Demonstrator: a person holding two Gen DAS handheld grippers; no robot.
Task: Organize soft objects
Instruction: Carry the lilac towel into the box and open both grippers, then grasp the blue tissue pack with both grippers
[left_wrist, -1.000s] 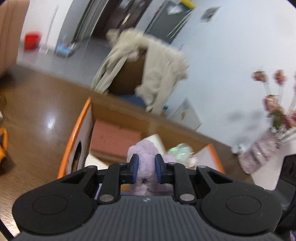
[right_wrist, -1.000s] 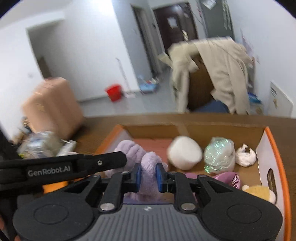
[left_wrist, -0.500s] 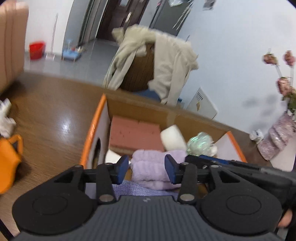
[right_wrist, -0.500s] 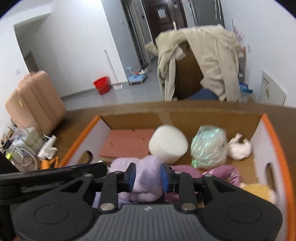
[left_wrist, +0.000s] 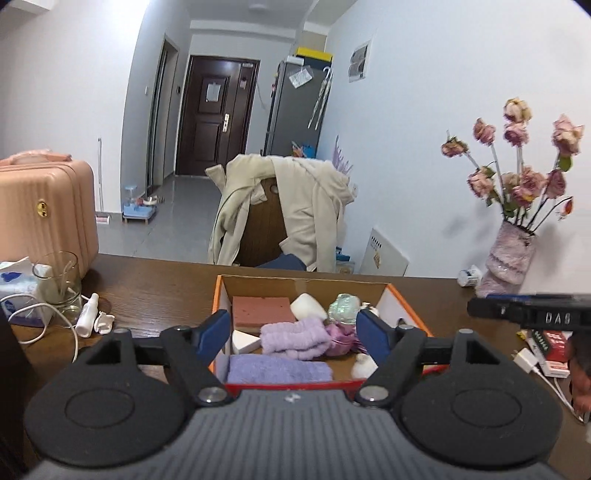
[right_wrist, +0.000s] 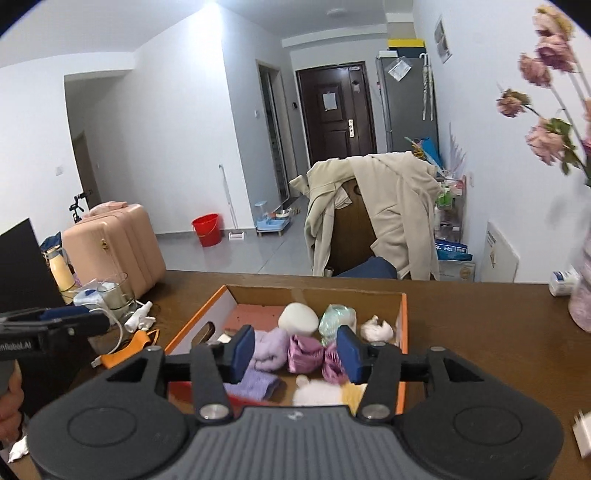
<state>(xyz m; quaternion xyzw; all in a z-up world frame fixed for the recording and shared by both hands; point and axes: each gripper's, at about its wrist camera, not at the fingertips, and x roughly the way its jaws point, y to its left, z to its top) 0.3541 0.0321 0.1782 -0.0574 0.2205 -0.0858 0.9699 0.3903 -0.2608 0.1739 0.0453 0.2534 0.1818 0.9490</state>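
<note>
the cardboard box (left_wrist: 404, 300) sat on the brown table (left_wrist: 155, 291). inside lay a purple towel (left_wrist: 293, 338), a pink block (left_wrist: 261, 310), a white sponge (left_wrist: 308, 311) (and more soft bits). the left gripper (left_wrist: 290, 332) and right gripper (right_wrist: 295, 349) had just been opening, both empty.

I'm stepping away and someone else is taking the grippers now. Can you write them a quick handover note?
Left gripper: open, nothing between its pads; its jaws have just been opening.
Right gripper: open and empty too, jaws also just opening.
Both are pulled back from the cardboard box on the wooden table.
In the box: rolled lilac towel, folded purple towel, pink sponge block, white foam piece and other soft bits.
Done: the lilac towel is in the box.
Left: no other soft item is clearly visible outside the box; check the clutter at the table's left end.
</note>
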